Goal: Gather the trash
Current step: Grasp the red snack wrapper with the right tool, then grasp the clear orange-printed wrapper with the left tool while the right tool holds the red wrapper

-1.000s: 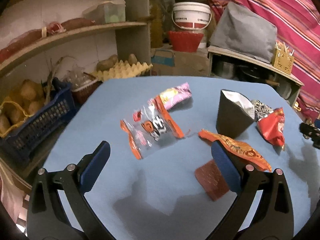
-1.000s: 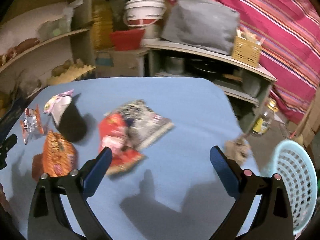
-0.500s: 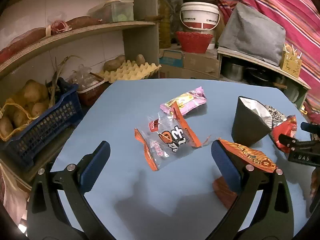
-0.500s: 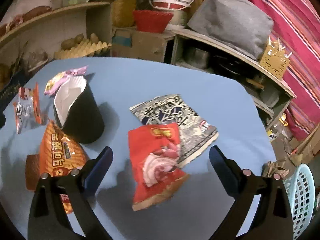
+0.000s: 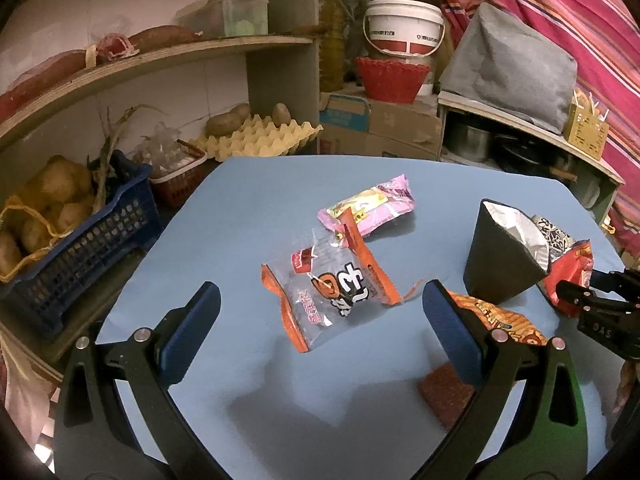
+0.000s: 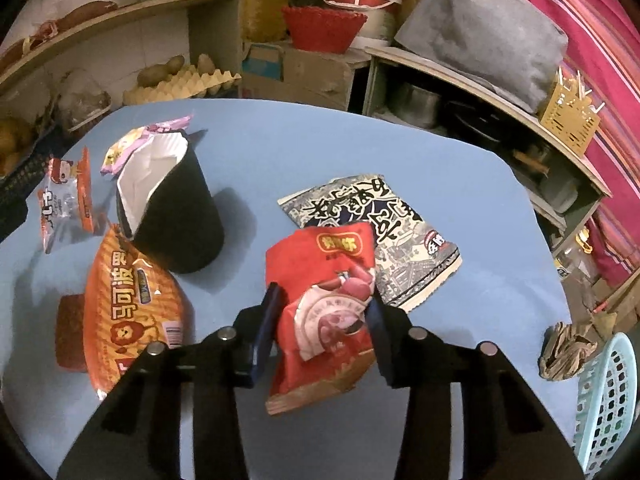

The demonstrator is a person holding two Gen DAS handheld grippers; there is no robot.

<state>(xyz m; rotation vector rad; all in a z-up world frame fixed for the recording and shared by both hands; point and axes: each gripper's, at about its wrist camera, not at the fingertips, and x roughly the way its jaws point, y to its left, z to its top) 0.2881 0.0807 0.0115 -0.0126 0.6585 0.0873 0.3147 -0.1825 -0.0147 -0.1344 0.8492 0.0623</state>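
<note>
Right gripper [image 6: 324, 312] jaws closing on the red wrapper [image 6: 324, 304]; left gripper [image 5: 320, 320] spread apart above bare blue table [image 5: 248, 208].

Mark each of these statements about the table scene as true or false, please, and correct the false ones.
1. The right gripper has the red snack bag between its fingers. True; the fingers are closing on it.
2. The left gripper holds the clear orange-edged wrapper. False: its fingers are wide apart and hold nothing; the wrapper lies on the blue table.
3. The red snack bag partly overlaps the black-and-white patterned bag. True.
4. The black cup stands to the right of the red snack bag in the right wrist view. False: it is to the left.
5. A light blue basket shows at the right edge, beyond the table's edge. True.
</note>
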